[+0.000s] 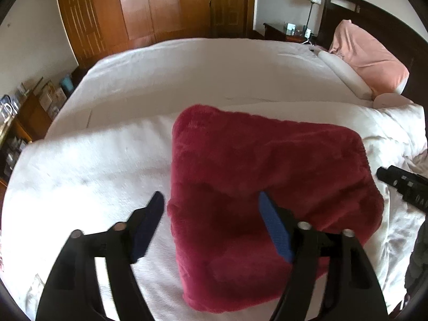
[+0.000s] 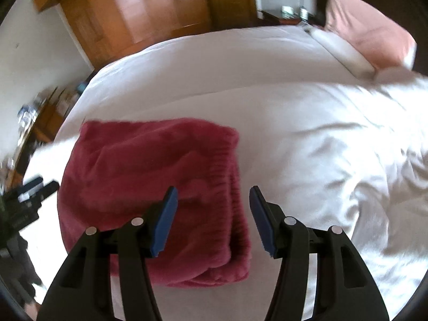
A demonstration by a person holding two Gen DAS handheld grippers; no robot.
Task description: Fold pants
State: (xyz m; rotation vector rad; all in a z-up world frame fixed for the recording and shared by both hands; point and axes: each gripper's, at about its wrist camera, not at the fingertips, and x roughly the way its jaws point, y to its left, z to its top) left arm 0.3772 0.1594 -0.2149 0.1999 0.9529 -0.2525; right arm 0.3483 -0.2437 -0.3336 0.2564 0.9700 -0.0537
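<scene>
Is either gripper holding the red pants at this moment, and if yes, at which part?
Nothing is held. The left gripper and the right gripper are both open above the folded red pants, which lie on the white bed.

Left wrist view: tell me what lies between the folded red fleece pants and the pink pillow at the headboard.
Only white bedding: between the folded red fleece pants and the pink pillow nothing else lies there, in the left wrist view.

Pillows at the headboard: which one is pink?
The pink pillow leaning upright against the dark headboard; the white pillow lies flat before it.
</scene>
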